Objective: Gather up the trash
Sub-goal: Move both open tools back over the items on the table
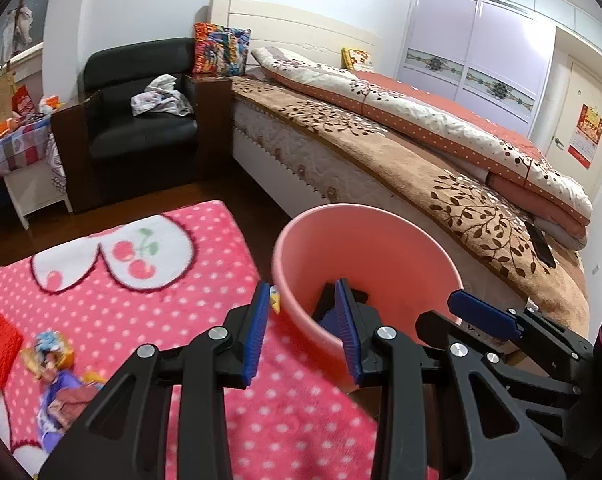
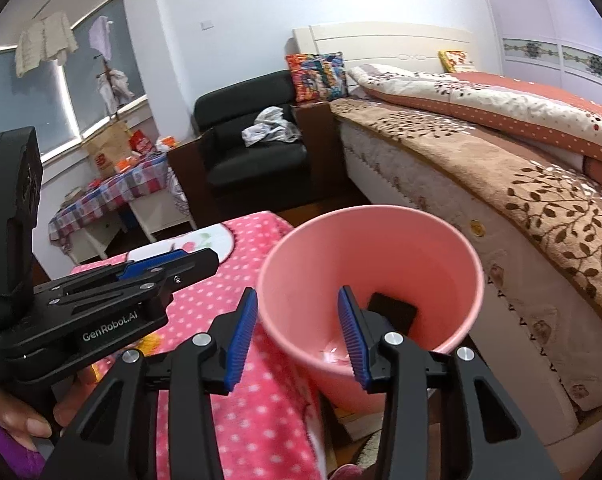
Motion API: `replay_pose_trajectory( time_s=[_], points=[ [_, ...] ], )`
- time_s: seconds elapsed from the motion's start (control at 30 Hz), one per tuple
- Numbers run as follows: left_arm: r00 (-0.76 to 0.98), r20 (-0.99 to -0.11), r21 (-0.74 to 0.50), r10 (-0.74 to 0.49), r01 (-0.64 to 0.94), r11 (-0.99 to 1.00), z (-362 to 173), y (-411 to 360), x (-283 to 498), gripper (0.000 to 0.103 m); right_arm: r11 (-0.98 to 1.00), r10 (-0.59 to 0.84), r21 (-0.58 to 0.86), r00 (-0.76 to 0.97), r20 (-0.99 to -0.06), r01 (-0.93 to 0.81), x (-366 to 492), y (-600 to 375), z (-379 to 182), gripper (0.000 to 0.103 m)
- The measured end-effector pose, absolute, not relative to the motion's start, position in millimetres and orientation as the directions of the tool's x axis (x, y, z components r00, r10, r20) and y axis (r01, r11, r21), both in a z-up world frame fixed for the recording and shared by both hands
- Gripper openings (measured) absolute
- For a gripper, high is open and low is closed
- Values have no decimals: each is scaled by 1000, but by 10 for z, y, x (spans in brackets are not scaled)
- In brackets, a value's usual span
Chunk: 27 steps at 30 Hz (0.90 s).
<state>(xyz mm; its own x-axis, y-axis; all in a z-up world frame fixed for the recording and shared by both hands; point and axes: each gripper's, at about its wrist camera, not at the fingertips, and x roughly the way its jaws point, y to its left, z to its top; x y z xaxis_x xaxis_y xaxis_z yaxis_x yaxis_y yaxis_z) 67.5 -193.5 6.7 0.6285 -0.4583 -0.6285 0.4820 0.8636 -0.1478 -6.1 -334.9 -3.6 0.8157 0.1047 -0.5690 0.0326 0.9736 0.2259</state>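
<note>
Left gripper [image 1: 304, 296], jaws apart, nothing clamped; near rim of the pink bin [image 1: 385, 216] seen through the gap, apparently lying beyond the pads and not touched. Right gripper [image 2: 298, 296], jaws likewise apart and empty, poised over the bin's mouth from the 6 o'clock side. Bare pads both sides, so probably a drop just done or a fresh pick about to start.

Inside the bin, in the right wrist view: a flat black item [image 2: 393, 312] at 12 o'clock of the right-hand pad, and a pale crumpled scrap [image 2: 333, 354] near the bottom.

Further out, at 8 o'clock in the left wrist view: a bright printed wrapper [image 1: 53, 364] and a red ridged piece [image 1: 1, 350] lying close together on the pink dotted blanket [image 1: 205, 248]. Likely next pickings, though too blurred to be sure. A small yellow-blue bit [image 1: 275, 300] just beside the left-hand pad, against the bin's outer wall.

For the step in hand:
- Lift clear of the rim before swinging toward 8 o'clock, to avoid tipping the light bin.
- Keep the two tools apart; close together now.
- Come down on the wrapper steeply, pinch a raised fold, not the plush pile.

Bed [image 1: 421, 168] at 2 o'clock, close against the bin.
</note>
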Motion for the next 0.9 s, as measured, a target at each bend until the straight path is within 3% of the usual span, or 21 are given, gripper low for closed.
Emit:
replay_pose_trajectory(
  time_s=[0.9],
  points=[
    [696, -648, -174, -310, 261, 950, -36, -700, 287, 34, 945, 325, 229, 747, -580, -234, -109, -2412, -167, 41]
  ],
)
